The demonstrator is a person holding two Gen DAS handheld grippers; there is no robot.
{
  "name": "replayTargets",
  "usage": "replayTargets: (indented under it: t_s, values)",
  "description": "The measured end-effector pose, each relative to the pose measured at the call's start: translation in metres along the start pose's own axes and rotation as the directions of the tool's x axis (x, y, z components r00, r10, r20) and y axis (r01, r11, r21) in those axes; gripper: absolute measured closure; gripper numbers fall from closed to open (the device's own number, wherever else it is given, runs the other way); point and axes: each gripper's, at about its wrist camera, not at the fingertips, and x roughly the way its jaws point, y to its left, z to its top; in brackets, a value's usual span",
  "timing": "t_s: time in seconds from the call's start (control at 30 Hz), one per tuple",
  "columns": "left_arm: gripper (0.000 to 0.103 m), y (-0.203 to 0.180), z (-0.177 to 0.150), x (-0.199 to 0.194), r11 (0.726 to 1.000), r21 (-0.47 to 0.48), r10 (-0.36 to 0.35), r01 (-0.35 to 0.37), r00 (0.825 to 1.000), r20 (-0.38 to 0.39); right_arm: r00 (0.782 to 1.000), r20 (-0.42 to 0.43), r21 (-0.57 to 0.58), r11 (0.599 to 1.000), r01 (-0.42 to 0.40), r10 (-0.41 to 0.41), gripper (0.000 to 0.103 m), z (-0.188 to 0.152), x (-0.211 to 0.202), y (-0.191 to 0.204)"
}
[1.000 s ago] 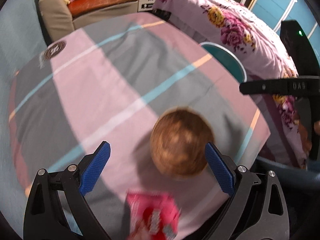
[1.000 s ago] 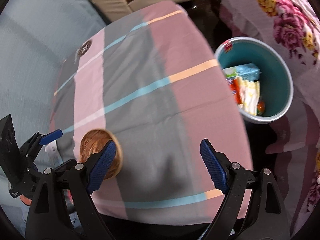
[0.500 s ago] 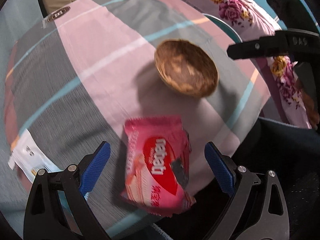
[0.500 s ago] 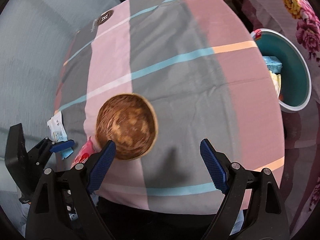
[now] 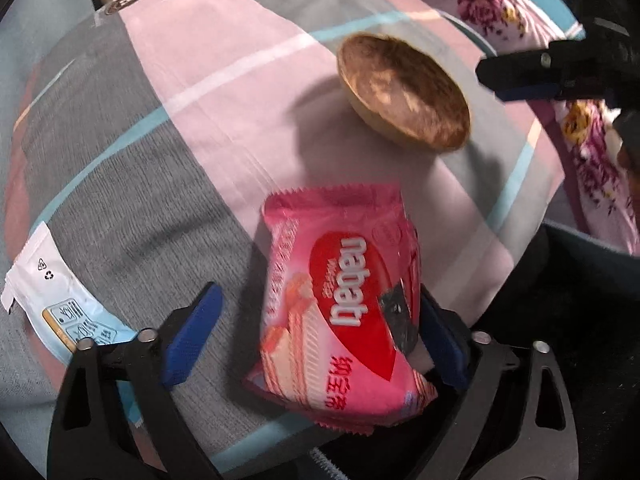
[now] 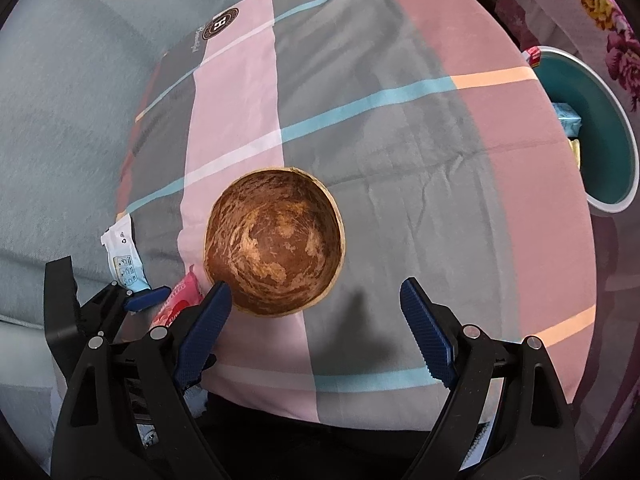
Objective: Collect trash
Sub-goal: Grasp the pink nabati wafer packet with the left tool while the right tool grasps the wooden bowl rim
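The shiny pink wafer packet (image 5: 340, 304) lies on the table btwn the wide-open left gripper (image 5: 316, 328), touching its right pad. The right gripper (image 6: 316, 328) is wide open too, w/ nothing in it, near the round brown wooden bowl (image 6: 274, 246).

Plaid-clothed table (image 6: 400, 152): bowl (image 6: 274, 246), pink wrapper (image 5: 340, 304), white sachet (image 5: 48, 304)

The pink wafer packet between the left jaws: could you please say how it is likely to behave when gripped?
The pink wafer packet looks puffy and creased, so probably light and yielding. Its glossy film may slip. The wafers pictured suggest brittle contents.
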Motion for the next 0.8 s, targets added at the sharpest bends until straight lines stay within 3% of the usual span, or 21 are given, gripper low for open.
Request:
replayTargets:
  t_s: [0.07,0.17,0.23,0.37,0.43,0.6,0.67,0.7,0.77,0.8]
  values:
    - [0.046,0.004,0.003,-0.003,1.0,-0.006,0.018,-0.018,1.0,0.023,1.0,0.002,0.004,1.0,-0.011,0.011,0.021,0.002,0.002,-0.001]
    - [0.056,0.014,0.01,-0.006,0.999,-0.049,0.003,0.0,0.999,0.052,1.0,0.011,0.012,1.0,-0.008,0.008,0.021,0.004,0.008,-0.004]
    - [0.059,0.02,0.015,-0.006,0.997,-0.078,0.011,-0.006,0.997,0.073,1.0,0.013,0.015,1.0,-0.003,0.003,0.024,0.006,0.011,-0.005]
    - [0.06,0.029,0.027,-0.01,0.991,-0.136,0.015,0.002,0.991,0.13,1.0,-0.005,0.028,1.0,-0.004,0.005,0.041,0.012,0.022,-0.009]
    - [0.06,0.035,0.039,-0.013,0.986,-0.163,0.009,0.017,0.987,0.159,1.0,-0.009,0.028,1.0,-0.009,0.009,0.042,0.014,0.026,-0.01]
    - [0.06,0.043,0.052,-0.021,0.977,-0.209,0.011,0.03,0.982,0.19,1.0,-0.004,0.021,0.999,-0.026,0.026,0.055,0.02,0.034,-0.009]
    - [0.06,0.046,0.055,-0.023,0.974,-0.223,0.012,0.032,0.98,0.197,0.999,-0.007,0.012,0.999,-0.036,0.036,0.075,0.02,0.037,-0.008]
    - [0.06,0.048,0.054,-0.025,0.973,-0.23,0.012,0.036,0.979,0.203,0.999,-0.011,0.001,0.999,-0.037,0.037,0.078,0.02,0.04,-0.007]
    - [0.06,0.049,0.061,-0.025,0.97,-0.24,0.015,0.037,0.978,0.21,0.999,-0.014,-0.015,0.999,-0.033,0.033,0.094,0.021,0.042,-0.005]
    - [0.06,0.049,0.063,-0.025,0.969,-0.245,0.015,0.038,0.977,0.213,0.999,-0.008,-0.016,0.999,-0.044,0.044,0.095,0.021,0.041,-0.005]
